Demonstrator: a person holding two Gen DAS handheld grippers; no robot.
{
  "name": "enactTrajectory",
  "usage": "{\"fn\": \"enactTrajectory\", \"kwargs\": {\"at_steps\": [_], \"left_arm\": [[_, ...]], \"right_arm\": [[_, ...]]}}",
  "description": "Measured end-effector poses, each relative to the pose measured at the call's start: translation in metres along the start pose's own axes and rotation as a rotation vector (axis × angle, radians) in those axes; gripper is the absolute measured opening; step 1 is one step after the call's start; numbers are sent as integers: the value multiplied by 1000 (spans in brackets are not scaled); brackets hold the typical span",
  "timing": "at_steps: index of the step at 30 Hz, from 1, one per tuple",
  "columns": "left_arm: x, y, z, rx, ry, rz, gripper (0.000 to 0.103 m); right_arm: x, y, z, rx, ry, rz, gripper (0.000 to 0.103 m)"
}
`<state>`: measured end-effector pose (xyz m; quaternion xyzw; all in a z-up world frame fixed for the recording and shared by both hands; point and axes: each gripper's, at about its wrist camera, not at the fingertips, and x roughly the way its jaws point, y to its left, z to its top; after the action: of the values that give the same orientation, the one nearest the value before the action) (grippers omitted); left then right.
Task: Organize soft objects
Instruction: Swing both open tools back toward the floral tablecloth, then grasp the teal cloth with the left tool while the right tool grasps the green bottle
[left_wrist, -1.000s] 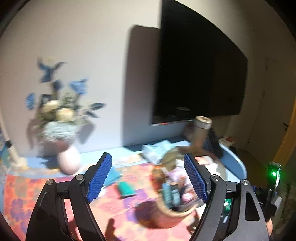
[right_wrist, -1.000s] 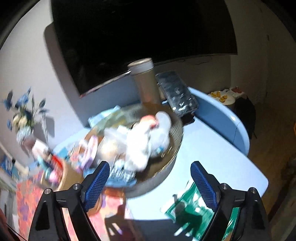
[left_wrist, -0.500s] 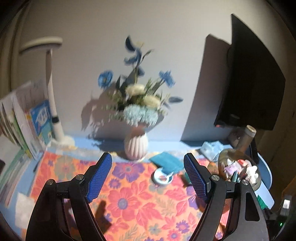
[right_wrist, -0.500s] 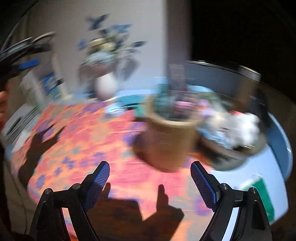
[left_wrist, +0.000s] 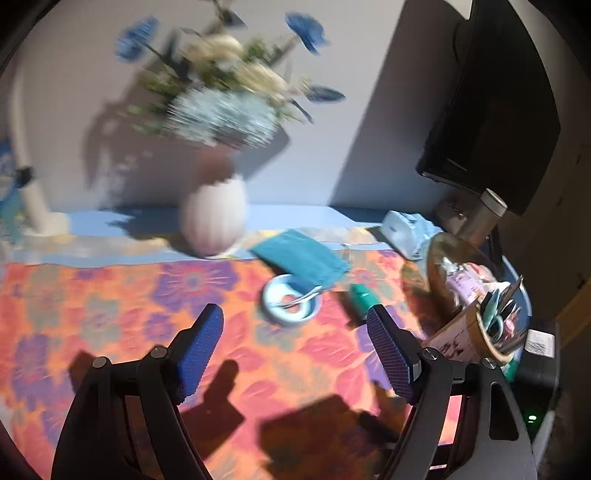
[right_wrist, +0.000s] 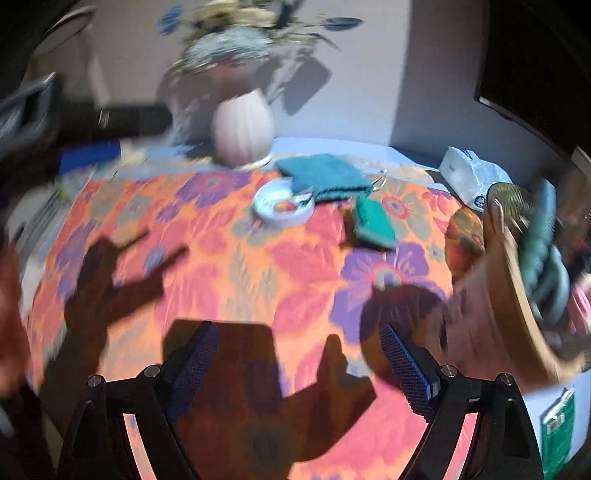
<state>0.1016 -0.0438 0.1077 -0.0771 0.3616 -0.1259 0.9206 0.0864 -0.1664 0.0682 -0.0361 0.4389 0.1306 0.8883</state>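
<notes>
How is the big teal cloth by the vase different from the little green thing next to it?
The teal cloth is larger and lies spread flat, while the small green piece is compact and looks thicker. The teal cloth overlaps the rim of the round white dish; the small green piece lies apart from the dish. Both rest on the flowered tablecloth, untouched by either gripper.

- My left wrist view looks down over the floral tablecloth towards the wall, from fairly near.
- My right wrist view faces likewise, blurred.
- Both share the white vase and teal cloth.
</notes>
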Motion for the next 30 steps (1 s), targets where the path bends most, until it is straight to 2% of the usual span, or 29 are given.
{"fn": "enactTrajectory", "kwargs": {"at_steps": [3,7,10,12,15,19,21,24,25,26,30], "left_arm": [[26,-2,14,-5,20,-19,77],[49,10,26,-35,31,-30,77],[64,21,31,-72,38,-34,77],[78,24,34,-91,63,-41,77],[100,19,35,-89,90,-47,77],[128,16,38,-105,123,-37,77],[145,15,39,-122,150,-41,77],[167,13,39,-131,192,-30,77],[172,14,39,-135,201,-30,77],[178,14,38,-142,211,-35,77],[194,8,37,-140,236,-30,75]], "right_arm": [[24,-2,20,95,-21,4,88],[42,-7,35,172,-74,-77,88],[50,-13,43,223,-171,-151,88],[60,-19,49,269,-166,-196,88],[75,-36,53,378,-166,-188,88],[96,-59,58,471,-86,-148,89],[94,-65,61,475,-113,-125,88],[101,-69,66,447,-90,-118,88],[101,-70,67,443,-95,-114,85],[99,-70,66,435,-106,-97,71],[99,-68,61,421,-116,-42,42]]}}
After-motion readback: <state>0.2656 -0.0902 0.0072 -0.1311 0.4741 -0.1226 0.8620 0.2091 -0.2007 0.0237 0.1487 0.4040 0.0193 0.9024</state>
